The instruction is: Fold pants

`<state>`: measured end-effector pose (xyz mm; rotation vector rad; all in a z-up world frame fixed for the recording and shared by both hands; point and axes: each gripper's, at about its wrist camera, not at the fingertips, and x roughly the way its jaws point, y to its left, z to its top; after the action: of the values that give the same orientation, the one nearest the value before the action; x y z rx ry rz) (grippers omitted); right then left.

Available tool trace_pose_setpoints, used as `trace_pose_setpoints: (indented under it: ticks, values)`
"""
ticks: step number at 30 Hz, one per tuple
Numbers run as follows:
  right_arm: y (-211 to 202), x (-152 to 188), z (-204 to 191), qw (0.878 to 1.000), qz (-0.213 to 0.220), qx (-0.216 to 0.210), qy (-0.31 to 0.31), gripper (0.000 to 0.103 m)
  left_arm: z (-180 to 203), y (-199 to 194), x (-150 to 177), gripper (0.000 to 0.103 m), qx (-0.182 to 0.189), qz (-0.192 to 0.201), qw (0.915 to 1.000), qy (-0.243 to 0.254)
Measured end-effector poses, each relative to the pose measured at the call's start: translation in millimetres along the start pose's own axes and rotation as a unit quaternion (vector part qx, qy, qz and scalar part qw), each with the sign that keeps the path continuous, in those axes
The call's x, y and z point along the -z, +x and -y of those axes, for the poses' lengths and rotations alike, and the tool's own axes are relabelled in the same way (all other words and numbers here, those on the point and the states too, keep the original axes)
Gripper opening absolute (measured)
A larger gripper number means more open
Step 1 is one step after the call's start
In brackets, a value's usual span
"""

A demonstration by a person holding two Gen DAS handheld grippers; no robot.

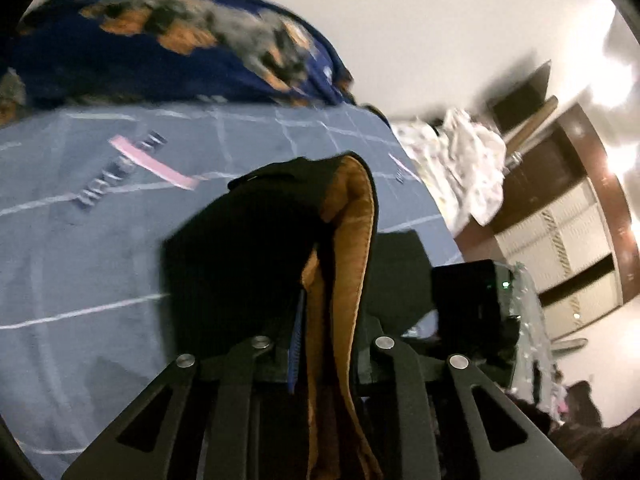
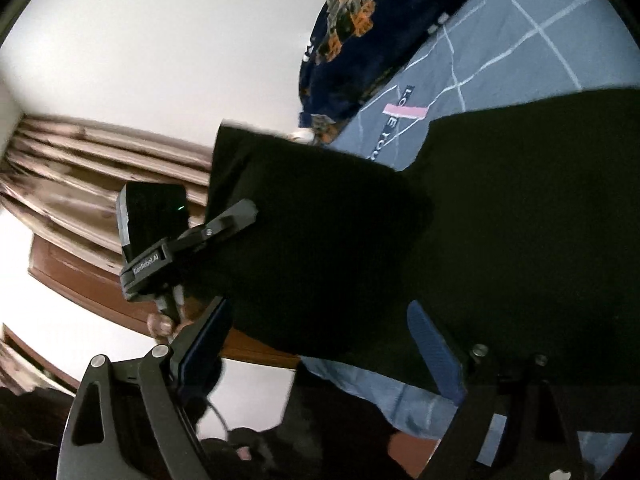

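The pants are black with an orange-brown lining. My left gripper is shut on their edge and holds them lifted above the blue bedspread. In the right wrist view the pants hang as a wide black sheet across the middle. My right gripper has its blue-padded fingers spread wide, with the cloth's lower edge between them; it does not pinch the cloth. The left gripper shows there, clamped on the cloth's upper left corner.
A dark blue floral blanket lies bunched at the head of the bed. A white patterned cloth lies at the bed's right edge. Brown curtains and a wooden frame stand beyond the bed.
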<state>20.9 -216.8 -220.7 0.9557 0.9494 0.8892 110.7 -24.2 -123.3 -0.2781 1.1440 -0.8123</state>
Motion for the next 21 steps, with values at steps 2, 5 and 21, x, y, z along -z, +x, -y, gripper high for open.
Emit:
trace_pose_setpoints:
  ticks: [2,5,21]
  values:
    - [-1.8,0.8,4.3,1.000,0.004,-0.026,0.012,0.092,2.4,17.2,-0.5,0.023,0.024,-0.018,0.9994,-0.016]
    - [-7.2,0.2,6.6,0.999,0.014,-0.049,0.018,0.096,11.3,29.7,-3.1,0.036,0.032,-0.026,0.9991,-0.006]
    - [9.7,-0.5,8.5,0.996,-0.012,0.089,0.003,0.042,-12.6,-4.9,32.4,0.055,-0.027,0.027,0.9992,0.013]
